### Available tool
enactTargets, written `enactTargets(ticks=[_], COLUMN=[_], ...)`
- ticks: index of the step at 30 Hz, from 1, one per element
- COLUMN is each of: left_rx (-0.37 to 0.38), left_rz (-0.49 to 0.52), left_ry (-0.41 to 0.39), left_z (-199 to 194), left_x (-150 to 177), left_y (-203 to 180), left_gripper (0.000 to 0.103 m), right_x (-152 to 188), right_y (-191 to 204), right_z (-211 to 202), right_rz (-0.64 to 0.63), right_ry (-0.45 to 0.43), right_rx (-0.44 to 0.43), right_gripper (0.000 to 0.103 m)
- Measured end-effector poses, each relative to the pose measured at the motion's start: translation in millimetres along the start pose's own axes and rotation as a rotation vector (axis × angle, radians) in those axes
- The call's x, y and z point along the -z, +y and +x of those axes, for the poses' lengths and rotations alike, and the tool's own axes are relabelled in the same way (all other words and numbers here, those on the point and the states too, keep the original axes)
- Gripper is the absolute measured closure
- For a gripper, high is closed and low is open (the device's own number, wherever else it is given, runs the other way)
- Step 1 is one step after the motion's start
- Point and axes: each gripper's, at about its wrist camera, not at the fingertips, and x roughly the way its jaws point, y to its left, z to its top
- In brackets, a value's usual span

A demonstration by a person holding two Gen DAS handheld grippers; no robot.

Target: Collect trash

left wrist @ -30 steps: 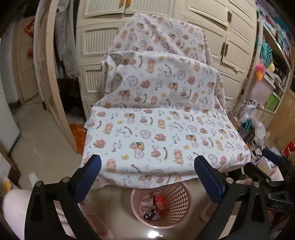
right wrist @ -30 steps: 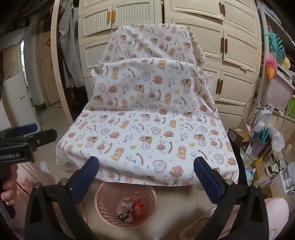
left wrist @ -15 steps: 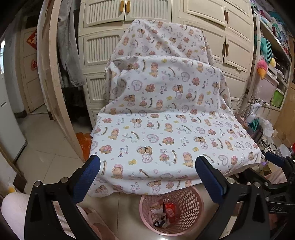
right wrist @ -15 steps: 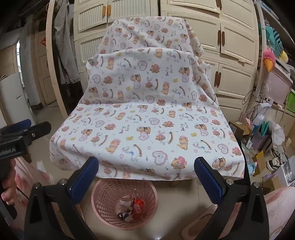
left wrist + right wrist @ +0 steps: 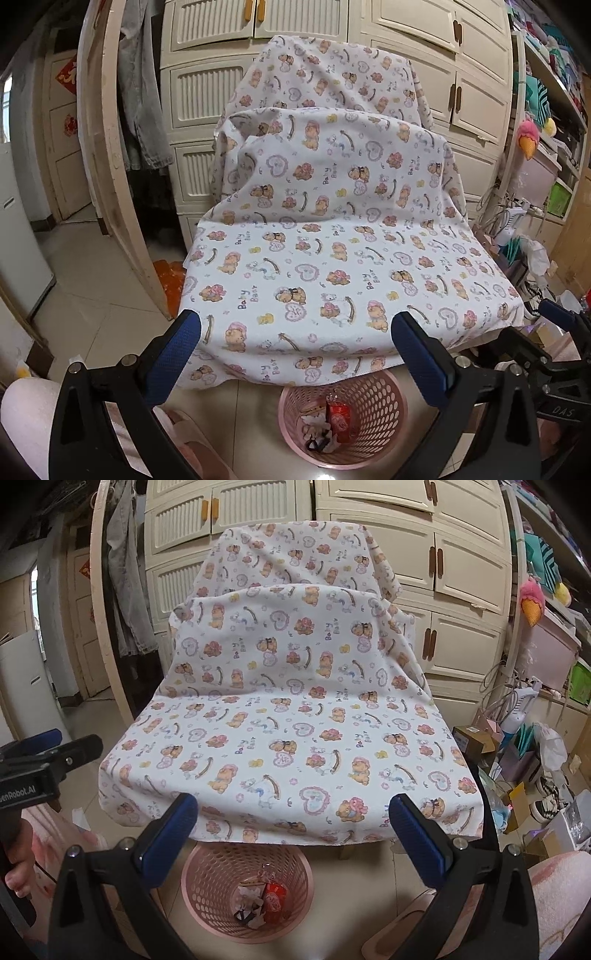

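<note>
A pink perforated waste basket [image 5: 373, 402] stands on the floor below the front edge of a cloth-covered seat. It also shows in the right wrist view [image 5: 218, 878]. Inside lie a red wrapper [image 5: 338, 419] and pale scraps; the red wrapper also shows in the right wrist view [image 5: 275, 897]. My left gripper [image 5: 295, 354] is open and empty, held above and behind the basket. My right gripper [image 5: 293, 834] is open and empty, also above the basket. No loose trash shows on the cloth.
The bear-print cloth [image 5: 332, 240] drapes a chair-like seat in front of cream cabinets [image 5: 424, 44]. Boxes, bags and shoes clutter the floor at the right [image 5: 524, 775]. A wooden door frame [image 5: 110, 166] stands at the left. Tiled floor lies at the left.
Both grippers have risen and pulled back a little, so the basket sits lower in each view. Both stay open and empty.
</note>
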Motion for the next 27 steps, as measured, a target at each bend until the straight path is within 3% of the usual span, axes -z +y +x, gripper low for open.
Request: enactTargets(ticks=[27], left_rx=[-0.022], left_rz=[0.002], left_ry=[-0.019], left_z=[-2.6], left_x=[0.1], left_y=[-0.2], left_gripper=[0.001], right_x=[1.4], right_y=[0.7], right_z=[-0.1], right_rz=[0.002], right_ry=[0.004], right_rx=[0.018], right_gripper=[0.0])
